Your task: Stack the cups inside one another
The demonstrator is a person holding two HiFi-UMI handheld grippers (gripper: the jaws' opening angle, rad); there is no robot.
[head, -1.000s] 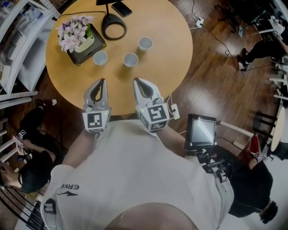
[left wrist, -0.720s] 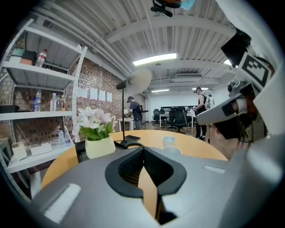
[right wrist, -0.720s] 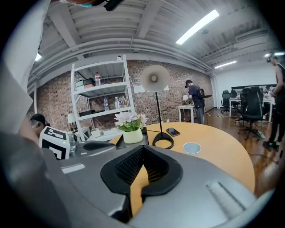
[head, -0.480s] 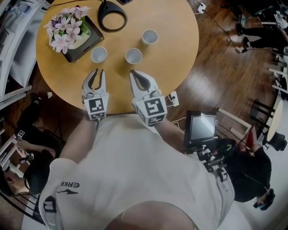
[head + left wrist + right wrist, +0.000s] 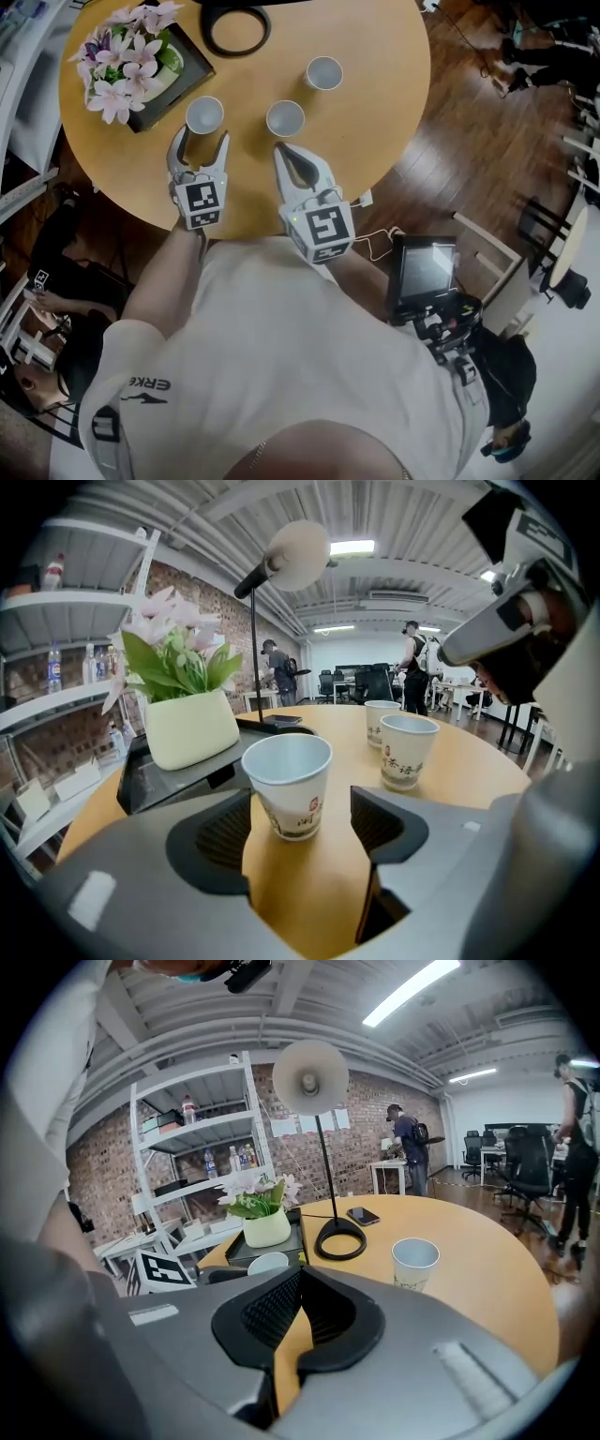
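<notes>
Left hand-held gripper [image 5: 199, 142]: jaws opening, cup [image 5: 204, 114] between the tips, untouched.
Right hand-held gripper [image 5: 285, 152]: jaws together, empty.

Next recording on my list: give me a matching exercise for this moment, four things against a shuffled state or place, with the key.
1 left gripper
2 right gripper
3 flowers
4 farthest cup

A in a pale pot
B jaws together, empty
C upright near the table's right side
D jaws apart, nearest cup between them

Pairs: 1-D, 2-B, 3-A, 4-C. The left jaws are opening; their pads do not touch that cup.
</notes>
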